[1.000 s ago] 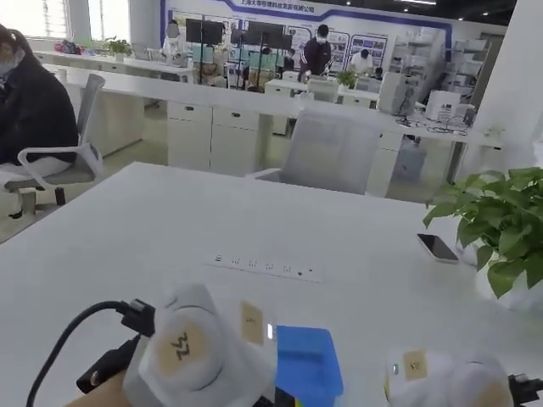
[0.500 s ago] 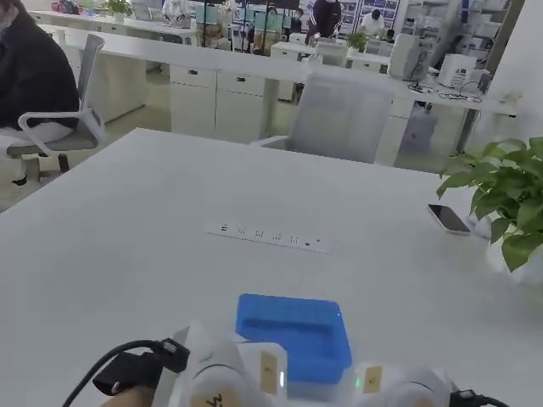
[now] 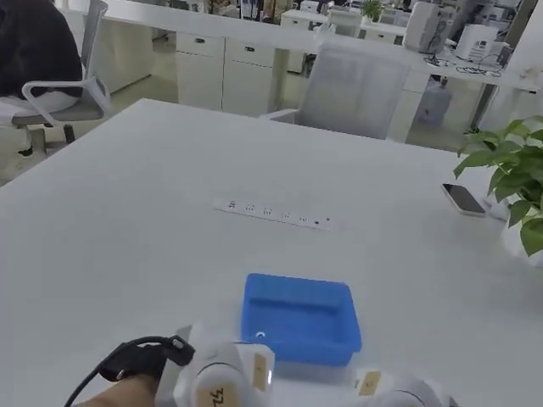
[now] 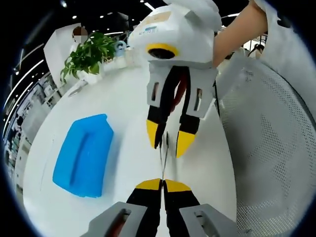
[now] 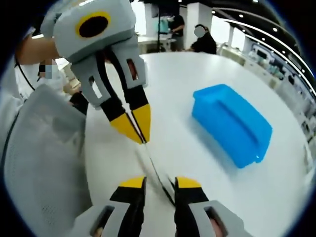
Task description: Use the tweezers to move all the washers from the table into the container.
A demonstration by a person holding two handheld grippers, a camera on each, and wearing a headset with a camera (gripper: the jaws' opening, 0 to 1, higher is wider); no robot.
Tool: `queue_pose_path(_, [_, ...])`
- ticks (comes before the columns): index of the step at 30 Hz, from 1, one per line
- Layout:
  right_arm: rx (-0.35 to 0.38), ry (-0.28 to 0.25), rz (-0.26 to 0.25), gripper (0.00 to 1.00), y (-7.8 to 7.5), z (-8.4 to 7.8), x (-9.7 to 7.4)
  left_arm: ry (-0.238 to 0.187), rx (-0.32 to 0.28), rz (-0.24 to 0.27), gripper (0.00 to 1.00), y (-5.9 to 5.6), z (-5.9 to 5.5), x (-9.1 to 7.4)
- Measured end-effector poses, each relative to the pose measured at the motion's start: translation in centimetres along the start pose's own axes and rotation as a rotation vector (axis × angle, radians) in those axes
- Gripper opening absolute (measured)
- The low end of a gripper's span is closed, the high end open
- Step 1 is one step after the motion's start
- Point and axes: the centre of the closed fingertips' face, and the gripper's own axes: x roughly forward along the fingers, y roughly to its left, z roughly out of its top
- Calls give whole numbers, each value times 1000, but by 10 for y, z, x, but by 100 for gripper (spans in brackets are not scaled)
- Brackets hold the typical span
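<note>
Big white table [image 3: 127, 220], office chair [image 3: 352, 89] beyond the blue container [image 3: 297, 318], plant [image 3: 513, 170] off to its right. The left gripper [image 4: 162, 185] and right gripper [image 5: 160, 185] meet tip to tip on the container's near side. A power strip [image 3: 271, 214] lies just beyond it, a phone [image 3: 464, 199] further right. The tweezers [image 4: 163, 155]: pinched tight by the left, the right's jaws apart around them.

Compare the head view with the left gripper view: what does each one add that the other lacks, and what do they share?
The head view adds the power strip, the phone and a grey chair beyond the table. The left gripper view adds the tweezers, pinched at one end by the closed left gripper, with the right gripper facing it, jaws apart on either side of them, and a mesh chair back. Shared: the blue container, the plant and the white table.
</note>
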Motion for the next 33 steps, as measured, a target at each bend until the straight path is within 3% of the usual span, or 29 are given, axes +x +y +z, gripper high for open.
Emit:
queue_pose_path(4, [81, -15, -44, 24, -2, -13, -14, 14, -1, -1, 0, 3, -5, 6])
queue_pose_path(9, [235, -81, -100, 28, -7, -20, -36, 47, 0, -7, 0, 3, -13, 14])
queue_pose_path(14, [281, -115, -140, 30, -12, -20, -54, 100, -49, 8, 0, 3, -24, 16])
queue_pose_path(15, [289, -120, -147, 30, -13, -20, -56, 78, -36, 11, 0, 5, -19, 15])
queue_pose_path(18, [304, -148, -166, 30, -15, -17, -64, 88, -41, 24, 1, 6, -19, 13])
queue_pose_path(22, [310, -179, -193, 34, -17, -11, -75, 74, -125, 49, 17, 5, -17, 5])
queue_pose_path(26, [353, -252, -245, 38, -25, -5, -93, 54, -347, 162, 37, 12, -22, -15])
queue_pose_path(28, [373, -284, -262, 38, -27, -3, -101, 14, -408, 187, 41, 12, -20, -28])
queue_pose_path(29, [387, -302, -269, 40, -28, -1, -105, -14, -458, 233, 45, 15, -19, -37])
queue_pose_path(31, [401, -312, -274, 46, -28, -1, -111, -58, -508, 254, 56, 13, -15, -49])
queue_pose_path(33, [403, -323, -301, 51, -31, -2, -117, -111, -573, 311, 67, 15, -10, -64])
